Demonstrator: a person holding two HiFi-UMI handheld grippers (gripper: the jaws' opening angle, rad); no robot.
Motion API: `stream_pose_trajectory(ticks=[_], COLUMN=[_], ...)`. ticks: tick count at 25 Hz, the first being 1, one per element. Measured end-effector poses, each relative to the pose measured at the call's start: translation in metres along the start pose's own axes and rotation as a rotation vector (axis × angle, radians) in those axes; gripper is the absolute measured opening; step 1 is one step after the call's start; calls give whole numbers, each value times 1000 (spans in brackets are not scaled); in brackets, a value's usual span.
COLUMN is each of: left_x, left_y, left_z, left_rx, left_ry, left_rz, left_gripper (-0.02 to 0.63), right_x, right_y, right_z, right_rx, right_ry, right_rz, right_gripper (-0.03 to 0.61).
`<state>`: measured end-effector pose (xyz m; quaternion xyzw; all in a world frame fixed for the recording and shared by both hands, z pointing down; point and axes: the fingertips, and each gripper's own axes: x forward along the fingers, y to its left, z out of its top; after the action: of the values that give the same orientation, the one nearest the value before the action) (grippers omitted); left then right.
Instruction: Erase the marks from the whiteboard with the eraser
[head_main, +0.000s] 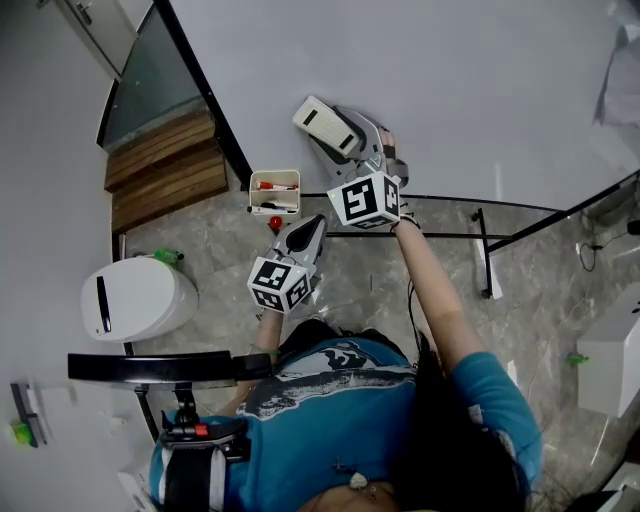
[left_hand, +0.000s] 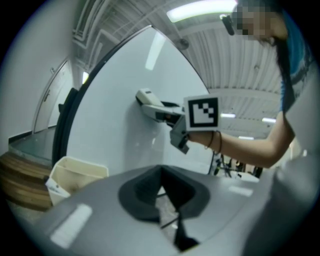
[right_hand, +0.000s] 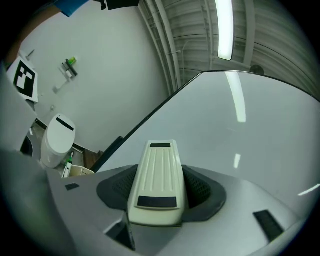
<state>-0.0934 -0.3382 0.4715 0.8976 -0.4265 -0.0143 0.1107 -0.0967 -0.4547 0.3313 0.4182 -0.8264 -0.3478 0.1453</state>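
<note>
A cream eraser (head_main: 322, 122) with dark end strips is held in my right gripper (head_main: 338, 134), which is shut on it and raised at the whiteboard (head_main: 430, 80). In the right gripper view the eraser (right_hand: 157, 180) lies between the dark pads, pointing along the board (right_hand: 250, 130); whether it touches the board I cannot tell. The board surface shows no marks in these views. My left gripper (head_main: 306, 234) hangs lower, near the board's bottom edge, shut with nothing in it. From the left gripper (left_hand: 162, 192), the eraser (left_hand: 147, 100) sits up against the board (left_hand: 120, 95).
A cream tray (head_main: 274, 192) with markers hangs at the board's lower left corner. The board's black frame and stand legs (head_main: 484, 250) cross the stone floor. A white rounded bin (head_main: 135, 298) and wooden steps (head_main: 165, 170) are to the left.
</note>
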Motion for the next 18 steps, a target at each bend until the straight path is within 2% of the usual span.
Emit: stream_pose_trajectory(ticks=[4,8,13,18], left_x=[-3,-2,2,8], left_y=[5,2,-7,-19], left_z=[1,1,1,2], left_rx=[-11,-19,-25,-21], left_ry=[-6,-12,-6,3], left_rz=[3,-3,-26,-53], left_gripper=[5,5,5,5], right_x=[-1,-18,-47,-85], right_y=[-10,-41,-104,-176], right_z=[3,7,15,10], right_rx=[-15,67,115,114], right_ry=[1,-13,-62,-54], right_rz=[-14,-57,-153,-262], right_gripper=[262,262,262,262])
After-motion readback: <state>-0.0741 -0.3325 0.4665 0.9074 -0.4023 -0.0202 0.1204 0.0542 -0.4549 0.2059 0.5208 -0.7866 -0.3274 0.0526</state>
